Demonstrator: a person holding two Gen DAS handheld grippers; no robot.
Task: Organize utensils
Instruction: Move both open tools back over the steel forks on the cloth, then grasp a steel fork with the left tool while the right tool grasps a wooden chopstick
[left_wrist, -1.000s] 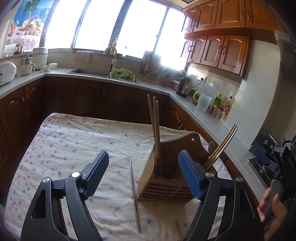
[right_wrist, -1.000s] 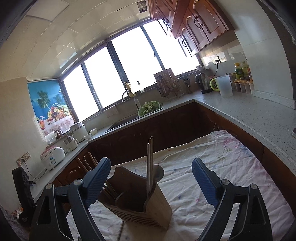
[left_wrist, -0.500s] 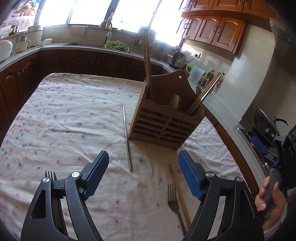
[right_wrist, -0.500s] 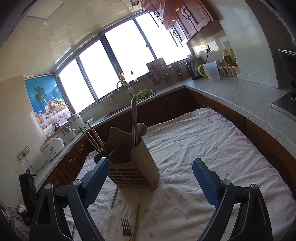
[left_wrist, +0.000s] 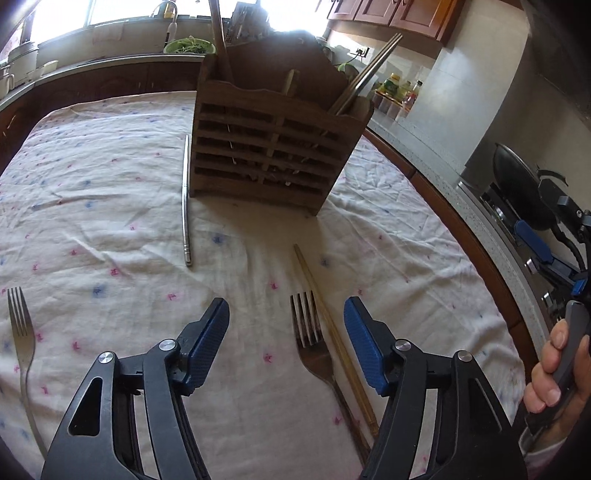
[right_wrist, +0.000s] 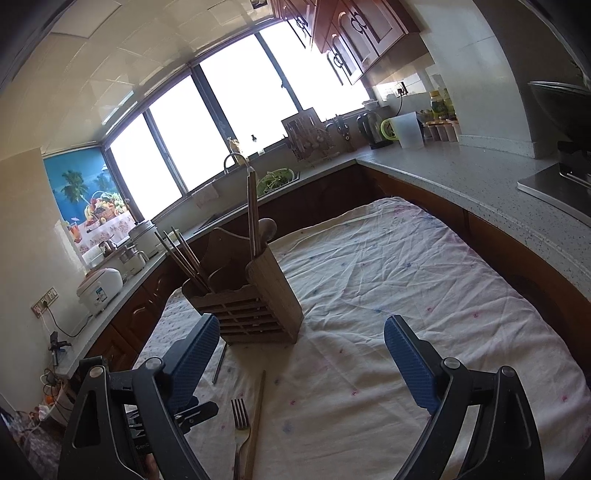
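Sorting is partly done: the holder (left_wrist: 273, 147) has chopsticks and a spoon; two forks (left_wrist: 314, 343) (left_wrist: 20, 332), a metal chopstick (left_wrist: 185, 199) and a wooden chopstick (left_wrist: 332, 332) lie on the worktop (left_wrist: 92, 166). The left gripper (left_wrist: 284, 321), spread and narrowing, empty, straddles the near-edge fork and wooden chopstick; the right gripper (right_wrist: 299, 350) is spread wide, empty.

No lettering can be read anywhere; the bottle labels (left_wrist: 397, 86) on the counter are too blurred

Two forks (left_wrist: 312, 339) (left_wrist: 20, 332), one wooden holder (left_wrist: 273, 147)

Kettle (right_wrist: 370, 130), rice cooker (right_wrist: 99, 290) on counter; wok (left_wrist: 524, 186) by stove.
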